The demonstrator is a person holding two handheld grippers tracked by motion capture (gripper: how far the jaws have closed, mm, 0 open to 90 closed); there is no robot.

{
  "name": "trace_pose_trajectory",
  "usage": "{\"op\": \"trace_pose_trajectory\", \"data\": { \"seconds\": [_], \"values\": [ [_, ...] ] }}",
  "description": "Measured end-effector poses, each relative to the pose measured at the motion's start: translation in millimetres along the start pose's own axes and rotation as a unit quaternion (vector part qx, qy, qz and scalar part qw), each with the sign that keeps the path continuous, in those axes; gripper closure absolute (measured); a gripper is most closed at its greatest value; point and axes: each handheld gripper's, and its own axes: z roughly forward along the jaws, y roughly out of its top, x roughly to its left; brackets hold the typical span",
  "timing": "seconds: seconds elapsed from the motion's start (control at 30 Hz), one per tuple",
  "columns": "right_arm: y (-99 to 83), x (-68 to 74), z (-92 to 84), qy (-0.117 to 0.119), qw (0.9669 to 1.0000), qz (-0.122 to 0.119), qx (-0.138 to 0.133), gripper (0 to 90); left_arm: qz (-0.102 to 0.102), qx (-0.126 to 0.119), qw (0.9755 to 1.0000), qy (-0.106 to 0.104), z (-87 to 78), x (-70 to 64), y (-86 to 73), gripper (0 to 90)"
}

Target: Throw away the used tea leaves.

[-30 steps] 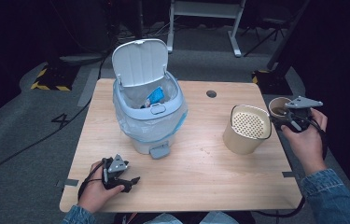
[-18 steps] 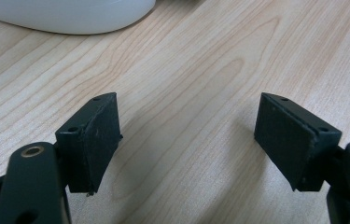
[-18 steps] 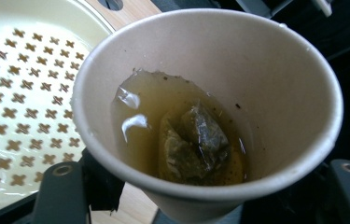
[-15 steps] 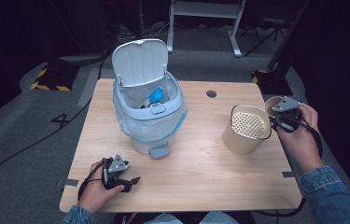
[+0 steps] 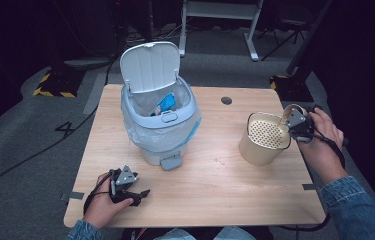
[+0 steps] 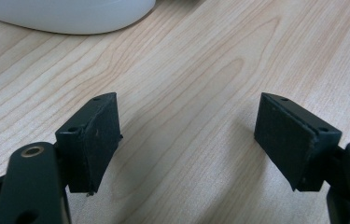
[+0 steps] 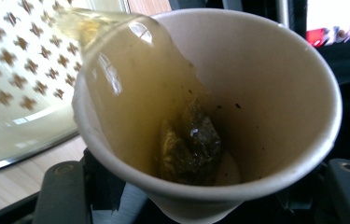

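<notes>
My right gripper (image 5: 297,125) is shut on a paper cup (image 5: 291,111), tipped toward a cream bucket (image 5: 264,137) with a perforated strainer top. In the right gripper view the cup (image 7: 266,88) lies tilted, yellowish tea (image 7: 130,74) runs over its lip onto the strainer (image 7: 18,70), and a wet tea bag (image 7: 191,140) sits inside. My left gripper (image 5: 137,196) rests on the table near the front left edge, open, and in its own view the left gripper (image 6: 189,140) has nothing but bare wood between the pads.
A pale blue pedal bin (image 5: 160,120) with its lid up and a plastic liner stands at the middle left of the wooden table (image 5: 225,190), with rubbish inside. A round cable hole (image 5: 226,100) lies behind the bucket. Dark floor surrounds the table.
The right hand has carried the cup leftward to the bucket's rim and tipped it over the strainer. The left hand has stayed put.
</notes>
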Motion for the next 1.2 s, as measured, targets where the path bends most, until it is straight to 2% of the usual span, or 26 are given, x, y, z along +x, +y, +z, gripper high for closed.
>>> {"op": "trace_pose_trajectory", "data": {
  "seconds": [0.07, 0.2, 0.23, 0.27, 0.3, 0.33, 0.5, 0.53, 0.6, 0.7, 0.77, 0.8, 0.83, 0.87, 0.9, 0.93, 0.97, 1.03, 1.07, 1.1, 1.17, 1.2],
  "values": [
    [1.2, 0.6, 0.2, -0.005, 0.9998, -0.019, 0.003, 32.2, 0.0, 0.0, 1.0, 0.0, 0.0, 0.0, 0.0, 22.9],
    [4.1, 2.1, 0.7, -0.022, 0.9968, -0.077, -0.004, 32.2, 0.0, 0.0, 1.0, 0.0, 0.0, 0.0, 0.0, 22.9],
    [4.1, 2.1, 0.7, -0.022, 0.9968, -0.077, -0.004, 32.2, 0.0, 0.0, 1.0, 0.0, 0.0, 0.0, 0.0, 22.9],
    [6.5, 3.5, 0.3, -0.033, 0.9933, -0.11, -0.006, 32.2, 0.0, 0.0, 1.0, 0.0, 0.0, 0.0, 0.0, 22.9],
    [7.7, 4.0, -0.1, -0.042, 0.9912, -0.125, -0.004, 32.2, 0.001, 0.0, 1.0, 0.0, -0.1, 0.1, 0.0, 22.9],
    [7.7, 4.0, -0.1, -0.042, 0.9912, -0.125, -0.004, 32.2, 0.0, 0.0, 1.0, 0.0, 0.0, 0.0, 0.0, 22.9],
    [12.0, 6.0, -0.8, -0.066, 0.9828, -0.172, 0.007, 32.3, 0.0, 0.0, 1.0, 0.0, 0.0, 0.0, 0.0, 22.9],
    [13.0, 6.4, -1.0, -0.072, 0.9802, -0.184, 0.008, 32.3, 0.0, 0.0, 1.0, 0.0, 0.0, 0.0, 0.0, 22.9],
    [15.5, 7.7, -1.7, -0.086, 0.973, -0.214, 0.015, 32.3, 0.0, 0.0, 1.0, 0.0, 0.1, 0.0, 0.0, 22.9],
    [18.6, 9.0, -2.9, -0.099, 0.966, -0.238, 0.015, 32.3, 0.0, 0.0, 1.0, 0.0, 0.0, -0.1, 0.0, 23.0],
    [20.6, 10.5, -3.4, -0.112, 0.9571, -0.266, 0.025, 32.3, 0.0, 0.0, 1.0, 0.0, 0.1, -0.1, -0.1, 23.0],
    [20.9, 11.5, -3.5, -0.118, 0.9546, -0.272, 0.028, 32.3, 0.0, 0.0, 1.0, 0.0, 0.1, -0.1, -0.1, 23.0],
    [21.6, 12.1, -3.4, -0.122, 0.9502, -0.285, 0.033, 32.3, 0.0, 0.0, 1.0, 0.0, 0.0, -0.1, 0.0, 23.0],
    [22.6, 13.6, -3.3, -0.135, 0.9394, -0.313, 0.041, 32.3, 0.0, 0.0, 1.0, 0.0, 0.0, -0.1, 0.0, 23.0],
    [23.3, 14.8, -3.1, -0.141, 0.933, -0.328, 0.047, 32.3, 0.0, 0.0, 1.0, 0.0, 0.1, -0.1, -0.1, 23.0],
    [24.1, 16.9, -3.1, -0.155, 0.921, -0.353, 0.056, 32.3, 0.0, 0.0, 1.0, 0.0, 0.1, -0.1, -0.1, 23.0],
    [24.1, 16.9, -3.1, -0.155, 0.921, -0.353, 0.056, 32.3, 0.0, 0.0, 1.0, 0.0, 0.1, -0.1, -0.1, 23.0],
    [25.2, 18.9, -3.0, -0.165, 0.9104, -0.374, 0.062, 32.3, 0.0, 0.0, 1.0, 0.0, 0.0, -0.1, 0.0, 23.0],
    [26.5, 21.0, -3.0, -0.181, 0.8929, -0.406, 0.075, 32.3, 0.0, 0.0, 1.0, 0.0, 0.0, -0.1, 0.0, 23.0],
    [26.5, 21.0, -3.0, -0.181, 0.8929, -0.406, 0.075, 32.3, 0.0, 0.0, 1.0, 0.0, 0.0, -0.1, -0.1, 23.0],
    [27.1, 23.0, -2.8, -0.19, 0.8835, -0.421, 0.078, 32.3, 0.0, 0.0, 1.0, 0.0, 0.0, -0.1, 0.0, 23.0],
    [27.7, 24.0, -3.0, -0.197, 0.8759, -0.433, 0.082, 32.3, 0.0, 0.0, 1.0, 0.0, 0.0, -0.1, 0.0, 23.0]
  ]
}}
